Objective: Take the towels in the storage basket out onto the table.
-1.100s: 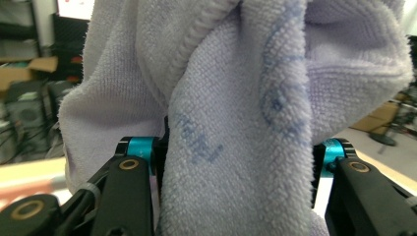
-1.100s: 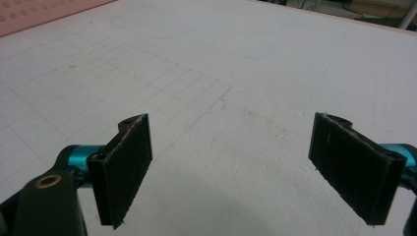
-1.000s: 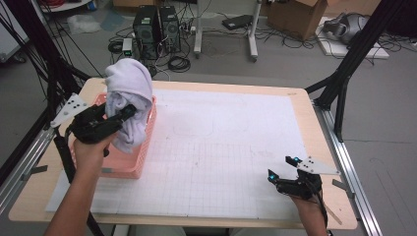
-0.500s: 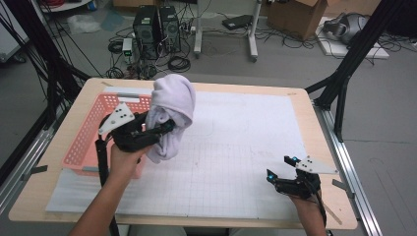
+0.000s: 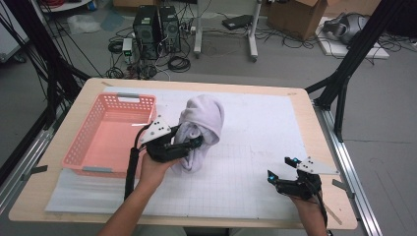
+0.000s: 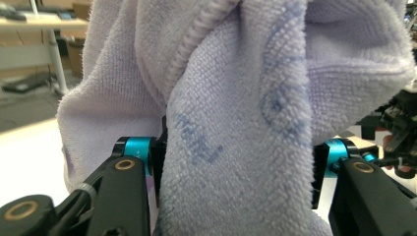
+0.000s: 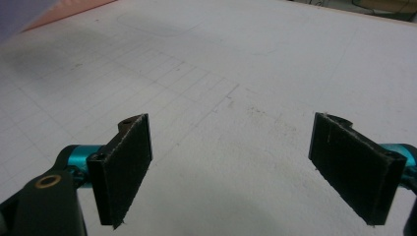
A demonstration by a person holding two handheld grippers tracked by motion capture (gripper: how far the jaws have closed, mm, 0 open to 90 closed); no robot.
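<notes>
The left gripper [image 5: 189,145] has its fingers clamped on a bunched, fluffy lilac towel [image 5: 200,129], held over the gridded mat just right of the pink slotted basket [image 5: 105,142]. Carrying step, I'd say; next it needs laying flat on the bench. The right gripper [image 5: 281,169] rests wide open, holding nothing.

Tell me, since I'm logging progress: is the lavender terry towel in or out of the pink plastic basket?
Out: the lavender terry towel hangs bunched from the left gripper, right of the pink plastic basket.
</notes>
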